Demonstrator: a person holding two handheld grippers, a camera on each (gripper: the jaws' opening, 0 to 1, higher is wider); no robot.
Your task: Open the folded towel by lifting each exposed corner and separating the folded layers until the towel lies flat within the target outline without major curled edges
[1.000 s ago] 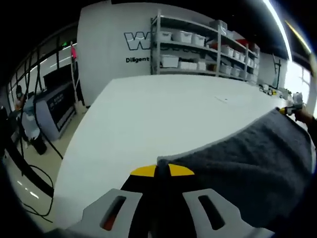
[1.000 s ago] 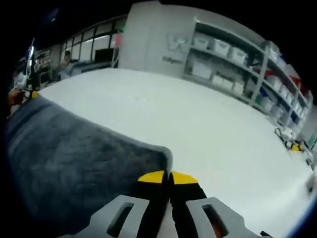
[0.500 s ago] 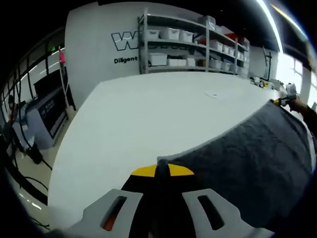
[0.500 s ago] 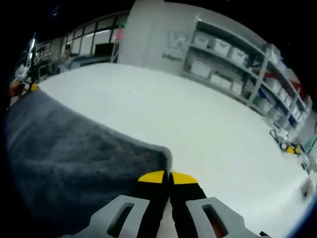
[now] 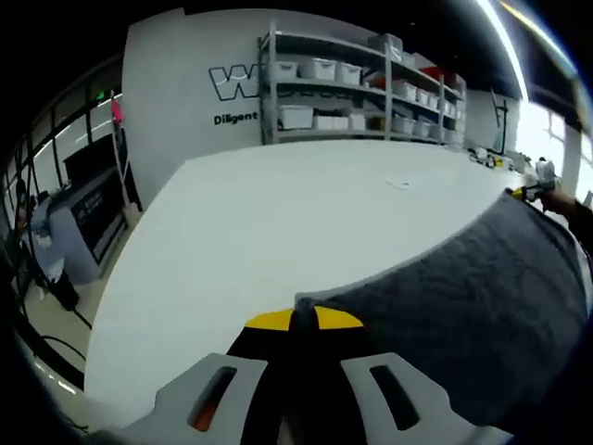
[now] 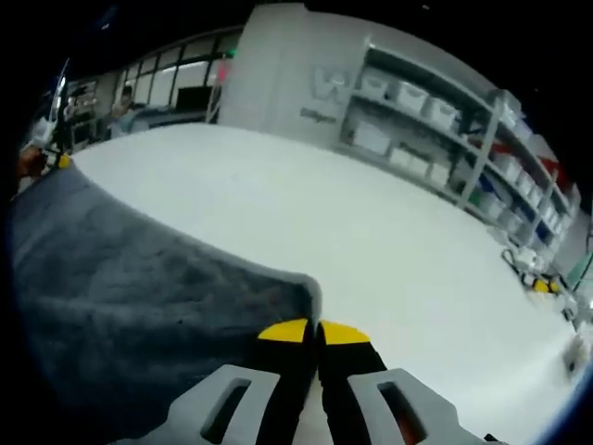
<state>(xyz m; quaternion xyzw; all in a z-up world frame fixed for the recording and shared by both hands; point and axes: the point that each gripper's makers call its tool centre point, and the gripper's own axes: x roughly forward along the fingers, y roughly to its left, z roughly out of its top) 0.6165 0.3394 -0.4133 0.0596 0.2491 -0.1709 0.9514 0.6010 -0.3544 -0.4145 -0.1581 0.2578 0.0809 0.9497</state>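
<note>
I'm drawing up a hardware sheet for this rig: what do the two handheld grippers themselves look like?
The left gripper and the right gripper look alike: two black jaws with yellow tips, flanked by pale grey wedge-shaped plates, each with a slanted slot. Orange-red shows through the slots. No cables or lettering are visible. In the left gripper view the right gripper appears far off, yellow-tipped with a white part.

A white table (image 5: 278, 213) fronts shelving (image 5: 361, 93) stacked with white bins (image 6: 435, 116).
</note>
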